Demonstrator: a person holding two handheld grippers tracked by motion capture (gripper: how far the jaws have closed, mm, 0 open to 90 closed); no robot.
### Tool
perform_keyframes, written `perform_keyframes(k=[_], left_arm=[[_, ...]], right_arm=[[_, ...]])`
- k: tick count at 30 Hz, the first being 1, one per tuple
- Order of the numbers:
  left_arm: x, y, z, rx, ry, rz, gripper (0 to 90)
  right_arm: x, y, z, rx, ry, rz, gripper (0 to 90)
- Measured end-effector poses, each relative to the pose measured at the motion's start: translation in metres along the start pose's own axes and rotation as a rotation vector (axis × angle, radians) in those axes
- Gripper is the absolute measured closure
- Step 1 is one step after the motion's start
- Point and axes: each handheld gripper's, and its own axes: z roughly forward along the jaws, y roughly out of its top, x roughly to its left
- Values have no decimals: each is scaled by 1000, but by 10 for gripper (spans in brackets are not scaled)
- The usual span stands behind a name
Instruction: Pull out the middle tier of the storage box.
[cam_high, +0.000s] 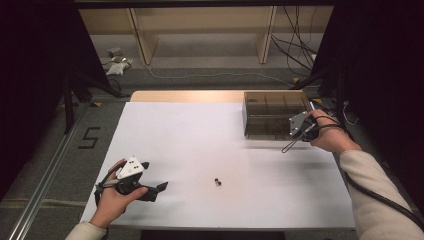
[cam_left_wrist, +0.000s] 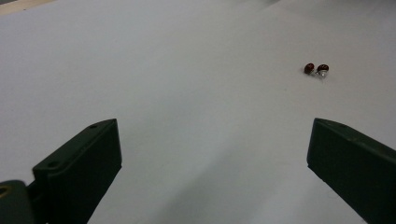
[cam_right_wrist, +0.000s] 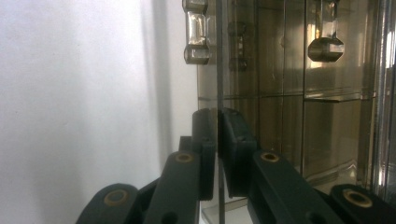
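A smoky see-through box (cam_high: 274, 114) with inner compartments stands at the table's back right. My right gripper (cam_high: 303, 132) is at its front right corner. In the right gripper view the right gripper (cam_right_wrist: 218, 126) is shut on a thin smoked panel (cam_right_wrist: 218, 70) of the box (cam_right_wrist: 285, 116); I cannot tell whether the panel is a lid or a wall. Two tiny dark red beads (cam_high: 217, 181) lie near the table's middle front. My left gripper (cam_high: 154, 176) rests at the front left, open and holding nothing. Seen from the left gripper (cam_left_wrist: 212, 135), the beads (cam_left_wrist: 316, 69) lie ahead and to the right.
A white sheet (cam_high: 200, 150) covers the table, with a wooden strip (cam_high: 185, 96) bare along the far edge. A black cable (cam_high: 380, 200) trails from the right forearm. Beyond the table are wooden shelf legs and loose cables (cam_high: 295, 50) on the floor.
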Motion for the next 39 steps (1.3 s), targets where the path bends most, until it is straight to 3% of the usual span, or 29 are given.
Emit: perform_keyframes(k=[39], left_arm=[[0,0,0,1,-1,0,28]], right_arm=[[7,-2,-4,-16,19,-12,853]])
